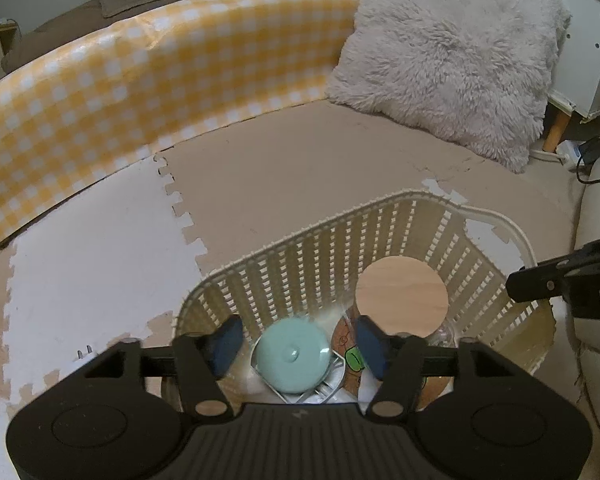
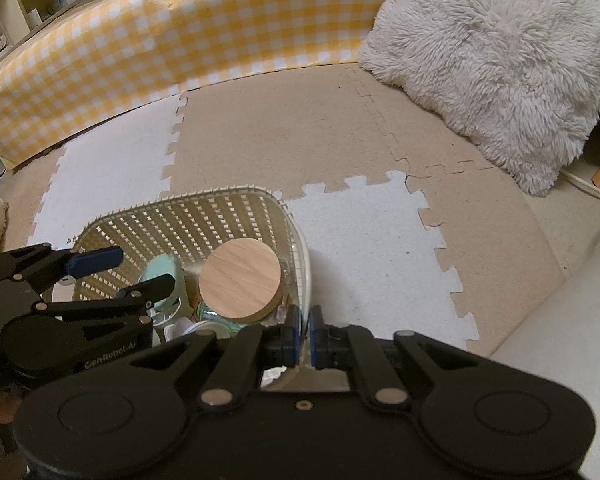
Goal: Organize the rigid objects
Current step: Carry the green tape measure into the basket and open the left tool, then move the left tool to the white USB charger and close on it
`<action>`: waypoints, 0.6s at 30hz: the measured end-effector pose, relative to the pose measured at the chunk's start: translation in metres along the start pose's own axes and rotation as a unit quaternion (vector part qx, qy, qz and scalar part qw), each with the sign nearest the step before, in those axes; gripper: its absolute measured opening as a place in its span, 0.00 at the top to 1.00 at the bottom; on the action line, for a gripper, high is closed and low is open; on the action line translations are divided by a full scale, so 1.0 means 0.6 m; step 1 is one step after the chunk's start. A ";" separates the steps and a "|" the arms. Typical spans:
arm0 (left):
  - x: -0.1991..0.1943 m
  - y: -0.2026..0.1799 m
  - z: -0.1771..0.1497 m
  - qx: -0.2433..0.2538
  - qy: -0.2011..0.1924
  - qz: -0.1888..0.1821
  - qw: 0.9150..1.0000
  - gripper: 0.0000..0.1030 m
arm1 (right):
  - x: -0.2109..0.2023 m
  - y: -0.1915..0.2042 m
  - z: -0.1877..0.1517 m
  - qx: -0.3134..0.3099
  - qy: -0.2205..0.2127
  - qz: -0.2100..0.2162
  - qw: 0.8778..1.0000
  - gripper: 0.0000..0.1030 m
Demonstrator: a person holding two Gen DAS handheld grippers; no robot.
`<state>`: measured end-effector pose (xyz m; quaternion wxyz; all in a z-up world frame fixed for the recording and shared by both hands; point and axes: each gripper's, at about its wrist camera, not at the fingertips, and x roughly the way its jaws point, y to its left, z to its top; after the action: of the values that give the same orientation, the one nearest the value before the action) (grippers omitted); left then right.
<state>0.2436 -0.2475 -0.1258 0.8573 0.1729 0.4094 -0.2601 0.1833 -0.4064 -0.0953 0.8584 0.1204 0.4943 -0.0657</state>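
Note:
A cream slatted basket (image 1: 380,216) (image 2: 180,200) stands on the foam floor mat. Inside it are a glass jar with a round wooden lid (image 1: 402,296) (image 2: 240,280) and a mint-green round object (image 1: 294,360) (image 2: 160,270) lying on white items. My left gripper (image 1: 298,330) (image 2: 128,272) hangs over the basket's left part, open. Its blue pads stand on either side of the mint object, with a gap on each side. My right gripper (image 2: 306,320) is shut on the basket's right rim. One of its black fingers (image 1: 540,284) shows at the right edge.
A fluffy grey pillow (image 1: 452,56) (image 2: 500,68) leans at the back right. A yellow checked bumper (image 1: 100,92) (image 2: 140,48) curves along the back. Tan and white puzzle mats (image 2: 360,248) cover the floor. A power strip with a black cable (image 1: 580,152) lies at the far right.

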 end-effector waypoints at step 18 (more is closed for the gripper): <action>-0.055 -0.006 0.001 -0.005 -0.011 -0.032 0.999 0.16 | 0.001 0.001 0.001 -0.001 0.001 -0.001 1.000 0.95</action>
<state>0.2242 -0.2409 -0.0996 0.8538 0.1524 0.4070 -0.2866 0.1841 -0.4059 -0.0954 0.8580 0.1196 0.4952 -0.0658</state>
